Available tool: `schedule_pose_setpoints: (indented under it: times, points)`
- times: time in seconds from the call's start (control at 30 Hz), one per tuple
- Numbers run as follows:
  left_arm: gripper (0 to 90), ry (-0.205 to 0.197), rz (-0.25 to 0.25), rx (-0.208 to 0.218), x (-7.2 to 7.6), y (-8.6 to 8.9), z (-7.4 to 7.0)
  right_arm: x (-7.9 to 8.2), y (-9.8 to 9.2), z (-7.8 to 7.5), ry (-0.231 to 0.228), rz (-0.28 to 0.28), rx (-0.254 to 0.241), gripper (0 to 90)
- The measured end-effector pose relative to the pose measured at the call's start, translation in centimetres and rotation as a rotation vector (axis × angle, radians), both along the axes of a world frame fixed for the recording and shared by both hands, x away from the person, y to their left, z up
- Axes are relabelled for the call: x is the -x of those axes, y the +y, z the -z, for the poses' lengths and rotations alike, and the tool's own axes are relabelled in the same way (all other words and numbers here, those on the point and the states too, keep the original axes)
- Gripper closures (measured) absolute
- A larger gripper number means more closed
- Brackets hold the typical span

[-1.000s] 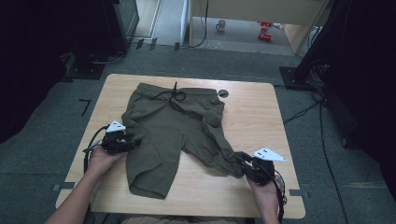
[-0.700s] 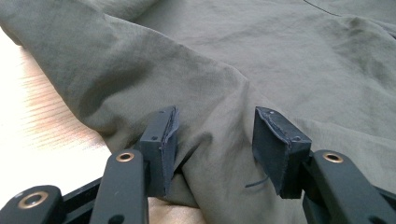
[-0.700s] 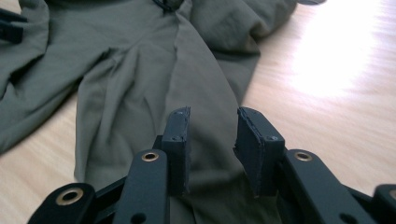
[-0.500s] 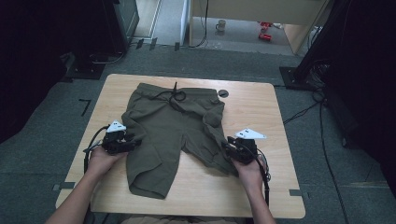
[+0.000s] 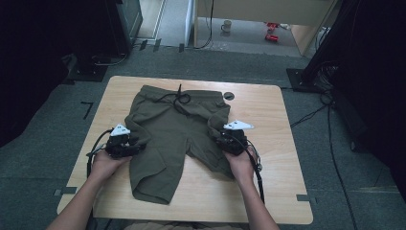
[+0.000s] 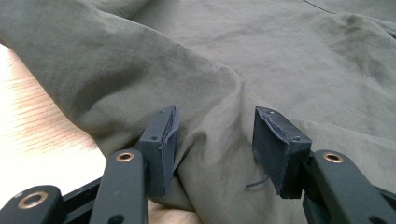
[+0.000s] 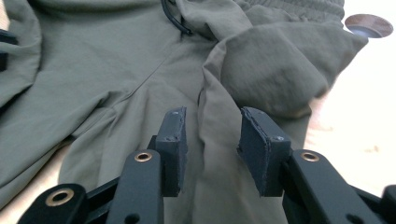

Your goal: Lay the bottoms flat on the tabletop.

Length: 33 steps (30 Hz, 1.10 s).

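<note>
Olive green shorts (image 5: 172, 129) lie spread on the wooden table (image 5: 268, 110), waistband and black drawstring (image 5: 177, 98) at the far side. My left gripper (image 5: 139, 145) rests at the shorts' left edge. In the left gripper view its jaws (image 6: 215, 135) stand apart over a soft fold of the shorts (image 6: 280, 56), without pinching it. My right gripper (image 5: 221, 136) sits on the bunched right leg. Its jaws (image 7: 210, 140) have just been opening and straddle a ridge of the shorts (image 7: 116, 60), with gaps at both pads.
A round cable hole (image 5: 229, 96) (image 7: 369, 24) lies in the table just right of the waistband. Bare wood runs along the right side and near edge. Cables trail on the grey floor (image 5: 335, 158) to the right; dark furniture stands at the back.
The right gripper has moved left and away from the near right corner, bringing the right leg's cloth inward into a bunch. The left gripper has stayed put.
</note>
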<state>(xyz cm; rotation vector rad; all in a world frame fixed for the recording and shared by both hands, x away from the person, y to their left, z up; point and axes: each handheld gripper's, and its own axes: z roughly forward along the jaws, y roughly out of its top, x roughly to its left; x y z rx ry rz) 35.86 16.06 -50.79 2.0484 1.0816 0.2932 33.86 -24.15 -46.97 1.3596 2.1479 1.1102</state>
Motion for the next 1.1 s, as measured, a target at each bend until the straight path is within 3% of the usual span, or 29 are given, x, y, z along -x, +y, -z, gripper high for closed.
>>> schedule_pose_setpoints:
  times: [0.07, 0.13, 0.2, 0.37, 0.53, 0.77, 1.0, 1.1]
  points:
    - [50.5, -0.001, 0.004, -0.003, 0.0, 0.0, 0.0, -0.7, 0.3, 0.2, 0.006, 0.006, 0.014, 62.5]
    - [50.5, 0.000, 0.005, -0.003, 0.0, 0.0, 0.0, -1.2, 0.3, 0.5, 0.014, 0.010, 0.020, 69.5]
    - [50.5, 0.001, 0.005, 0.000, 0.0, 0.0, 0.1, -1.6, 0.2, 0.5, 0.033, 0.008, 0.040, 90.0]
    - [50.6, 0.006, 0.007, -0.001, 0.0, 0.2, 0.1, -1.3, -1.7, -0.2, 0.043, 0.066, 0.016, 90.0]
    - [50.5, 0.003, 0.009, -0.010, 0.0, 0.0, 0.2, -0.3, -5.2, -0.5, 0.033, 0.144, 0.015, 90.0]
    - [50.5, 0.002, 0.009, -0.011, 0.0, 0.0, 0.2, 1.5, -9.1, 1.9, 0.088, 0.224, 0.029, 90.0]
    - [50.6, 0.003, 0.011, -0.012, 0.0, 0.0, 0.2, 3.6, -10.6, 4.0, 0.113, 0.253, 0.020, 90.0]
    - [50.7, 0.004, 0.011, -0.012, 0.0, 0.0, 0.2, 4.1, -11.0, 4.1, 0.112, 0.260, 0.021, 90.0]
